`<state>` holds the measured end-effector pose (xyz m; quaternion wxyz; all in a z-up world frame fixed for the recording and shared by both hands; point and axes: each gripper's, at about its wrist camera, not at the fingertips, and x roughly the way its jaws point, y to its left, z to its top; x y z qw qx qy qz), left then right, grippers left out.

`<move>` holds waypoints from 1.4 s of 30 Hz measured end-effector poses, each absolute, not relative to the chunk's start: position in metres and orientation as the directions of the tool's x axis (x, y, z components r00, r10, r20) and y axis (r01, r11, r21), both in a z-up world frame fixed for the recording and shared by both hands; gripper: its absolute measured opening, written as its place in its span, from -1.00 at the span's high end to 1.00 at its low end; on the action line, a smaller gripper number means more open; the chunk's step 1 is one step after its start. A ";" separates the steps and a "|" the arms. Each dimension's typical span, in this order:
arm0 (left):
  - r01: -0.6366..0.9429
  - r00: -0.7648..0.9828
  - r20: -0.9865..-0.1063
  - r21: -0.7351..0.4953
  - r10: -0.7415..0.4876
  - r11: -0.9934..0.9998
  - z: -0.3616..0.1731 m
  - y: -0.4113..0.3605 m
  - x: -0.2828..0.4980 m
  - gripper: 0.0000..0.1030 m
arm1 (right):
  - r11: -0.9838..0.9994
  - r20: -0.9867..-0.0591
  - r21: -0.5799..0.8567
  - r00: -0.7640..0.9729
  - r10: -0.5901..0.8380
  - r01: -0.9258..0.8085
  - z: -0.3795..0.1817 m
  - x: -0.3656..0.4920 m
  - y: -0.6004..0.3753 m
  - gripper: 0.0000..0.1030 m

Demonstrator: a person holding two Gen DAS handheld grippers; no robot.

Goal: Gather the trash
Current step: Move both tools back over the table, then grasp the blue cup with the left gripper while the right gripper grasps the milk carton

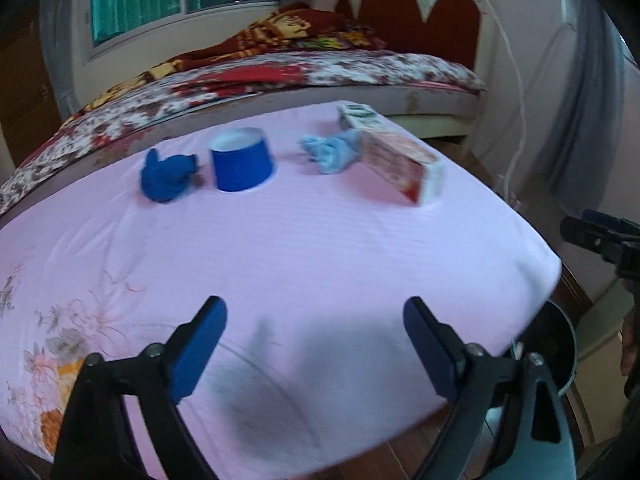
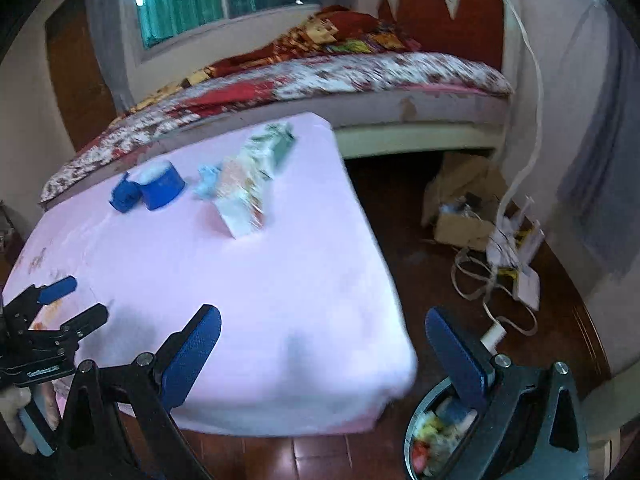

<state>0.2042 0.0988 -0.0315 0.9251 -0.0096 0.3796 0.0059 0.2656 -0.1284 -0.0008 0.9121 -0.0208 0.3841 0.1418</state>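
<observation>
- Trash sits in a row at the far end of the pink-covered bench (image 1: 320, 248): a crumpled dark-blue wad (image 1: 168, 178), an upside-down blue cup (image 1: 242, 164), a pale-blue wad (image 1: 330, 154) and a long carton (image 1: 394, 152) lying on its side.
- Pale wad touches the carton; dark wad lies just beside the cup.
- Bin (image 2: 436, 432), holding scraps, stands on the floor off the bench's near right corner.
- Left gripper (image 1: 316, 344) is spread wide and empty over bare cloth.
- Right gripper (image 2: 324, 352), likewise released, straddles the bench's right edge.
</observation>
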 end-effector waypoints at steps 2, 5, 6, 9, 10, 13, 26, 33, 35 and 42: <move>-0.043 0.716 -0.698 -0.014 0.021 0.999 -0.031 0.112 0.210 -0.72 | 0.953 -0.697 0.051 0.673 0.248 -0.299 0.000 0.275 -0.108 -1.00; -0.061 0.716 -0.698 -0.024 0.028 0.998 -0.032 0.127 0.221 -0.72 | 0.948 -0.703 0.028 0.668 0.245 -0.318 -0.005 0.295 -0.082 -1.00; -0.066 0.712 -0.701 -0.030 0.026 0.997 -0.034 0.131 0.227 -0.70 | 0.946 -0.706 0.036 0.662 0.251 -0.321 -0.008 0.304 -0.073 -1.00; -0.077 0.712 -0.702 -0.036 0.030 0.996 -0.036 0.142 0.241 -0.68 | 0.945 -0.714 0.038 0.654 0.252 -0.324 -0.012 0.329 -0.053 -0.94; -0.079 0.713 -0.701 -0.031 0.035 0.996 -0.036 0.145 0.249 -0.68 | 0.945 -0.714 0.035 0.653 0.252 -0.326 -0.013 0.335 -0.048 -0.93; -0.089 0.711 -0.703 -0.035 0.038 0.995 -0.038 0.158 0.277 -0.68 | 0.943 -0.723 0.017 0.647 0.242 -0.333 -0.018 0.357 -0.033 -0.93; -0.090 0.694 -0.720 -0.061 0.019 0.994 -0.054 0.172 0.369 -0.68 | 0.928 -0.770 0.022 0.586 0.252 -0.371 -0.050 0.407 -0.013 0.24; -0.103 0.665 -0.746 -0.047 0.034 0.994 -0.061 0.174 0.400 -0.61 | 0.921 -0.764 0.044 0.581 0.281 -0.386 -0.048 0.404 -0.020 0.28; -0.098 0.663 -0.748 -0.040 0.035 0.994 -0.060 0.175 0.402 -0.51 | 0.920 -0.759 0.049 0.584 0.288 -0.390 -0.045 0.401 -0.023 0.29; -0.025 0.715 -0.699 -0.002 0.016 1.000 -0.037 0.151 0.356 -0.50 | 0.921 -0.732 0.046 0.614 0.295 -0.387 -0.027 0.371 -0.041 0.28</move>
